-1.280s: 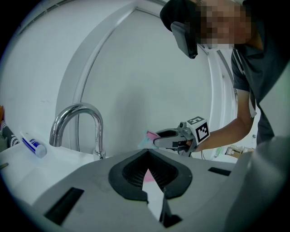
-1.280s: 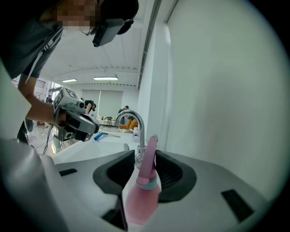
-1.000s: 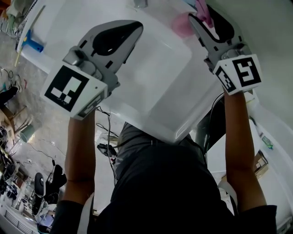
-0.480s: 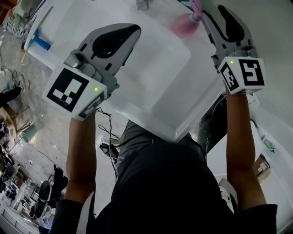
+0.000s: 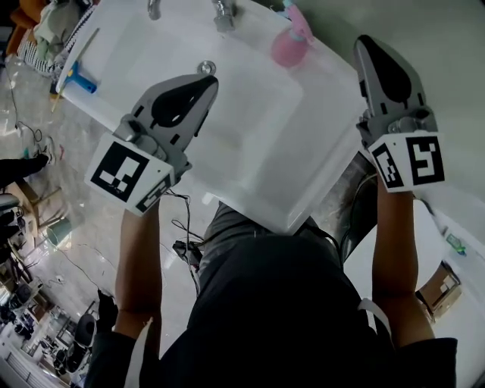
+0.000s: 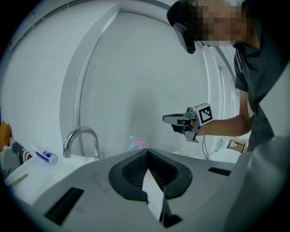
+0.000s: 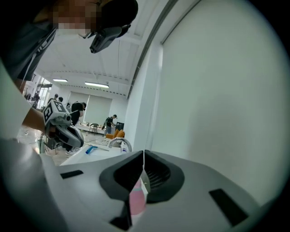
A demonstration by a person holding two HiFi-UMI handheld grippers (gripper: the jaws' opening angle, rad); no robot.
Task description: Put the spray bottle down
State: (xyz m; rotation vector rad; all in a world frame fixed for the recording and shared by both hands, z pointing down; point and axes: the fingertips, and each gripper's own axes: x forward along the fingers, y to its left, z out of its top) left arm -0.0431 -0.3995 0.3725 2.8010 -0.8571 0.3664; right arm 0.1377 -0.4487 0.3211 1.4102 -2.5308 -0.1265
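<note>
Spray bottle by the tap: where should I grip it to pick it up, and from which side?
Probably the narrow neck of the spray bottle, just under its trigger head. It seems to stand upright at the back edge of the sink, so level jaws could close round the neck. Come from the person's right, since the tap stands close on its left.

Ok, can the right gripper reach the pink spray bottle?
Probably yes: nothing stands between the right gripper and the pink spray bottle on the sink rim, but the jaws are shut.
</note>
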